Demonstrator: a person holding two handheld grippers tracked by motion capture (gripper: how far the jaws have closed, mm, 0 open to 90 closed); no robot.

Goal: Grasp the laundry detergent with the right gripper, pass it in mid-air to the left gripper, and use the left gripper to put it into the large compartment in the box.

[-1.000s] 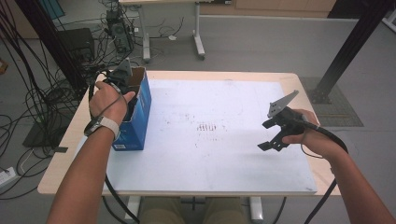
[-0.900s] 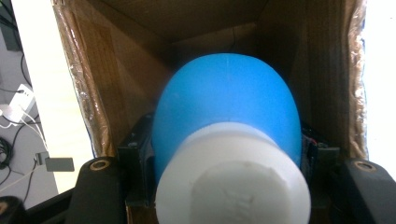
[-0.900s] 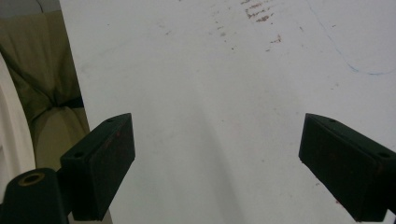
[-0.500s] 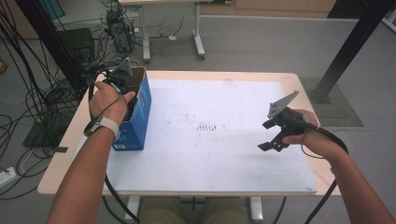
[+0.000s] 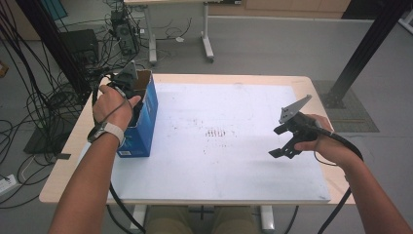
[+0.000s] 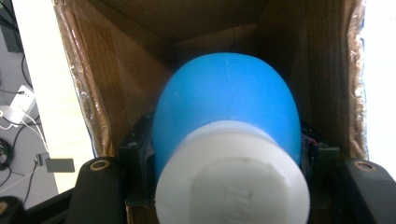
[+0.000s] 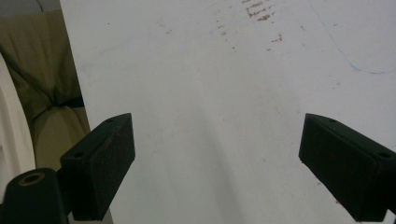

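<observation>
Blue plastic with a white screw cap sits between the jaws of the left claw: it is pinching a rounded blue object, seemingly a bulb or small bottle, with the white cap nearest the camera. The object is down inside the open-topped cardboard box, brown walls close on both sides. From above, the left hand is over the box's mouth at the left edge of the surface, and the box's outside is blue.

The right claw is spread wide with nothing between its jaws, over the bare white surface; in the high view it hangs well apart from the box, near the right edge.

The step in hand looks like lifting the blue object out of the box, or setting it in. To do it well, keep the grip firm on the rounded body, move straight along the box's axis so the object clears the walls, and steady the box with the free claw if it starts to tip or slide.

Some pale print shows low on the box's blue side, too small to read. The surface bears only faint rusty marks.
</observation>
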